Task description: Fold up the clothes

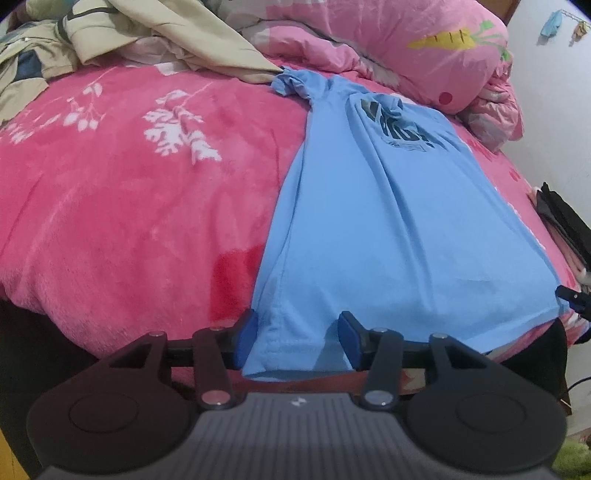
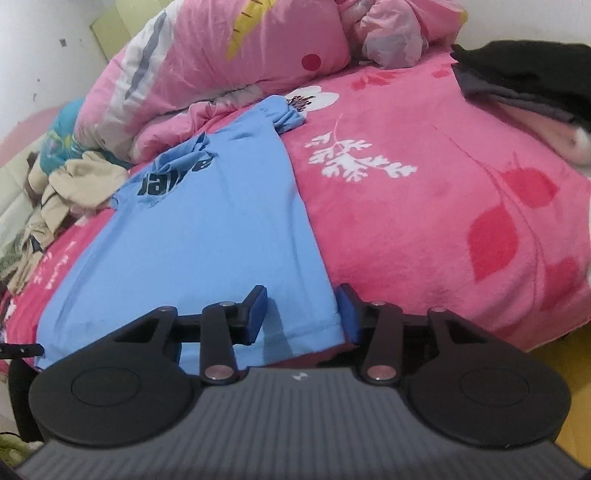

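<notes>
Left tongs (image 1: 295, 338): we see our two blue pads spread wide, one on each side of the near left corner of the shirt hem; the cloth lies between them and is not pinched.
Shirt, left view (image 1: 376, 236): we find the light blue T-shirt laid lengthwise on the bed, hem near us and collar far, right of the middle, with its near left corner hanging over the near edge of the bed.
Print (image 1: 397, 127): we read dark lettering on the far part of the shirt, partly folded over and not legible.
Blanket (image 1: 140, 192): we see pink fleece with white leaf shapes under the shirt and stretching off to the left.
Beige clothes (image 1: 155, 33): we note a loose heap at the far left, one edge touching the shirt's far sleeve.
Quilt (image 1: 406, 48): we see a bunched pink quilt with a carrot picture at the far right.
Right tongs (image 2: 303, 314): we see the pads spread apart, astride the near right corner of the hem, not gripping it.
Shirt, right view (image 2: 207, 236): we see it left of the middle, running from near us toward the far quilt.
Dark clothes (image 2: 528, 81): we see a black and grey stack at the far right of the blanket, well apart from the shirt.
</notes>
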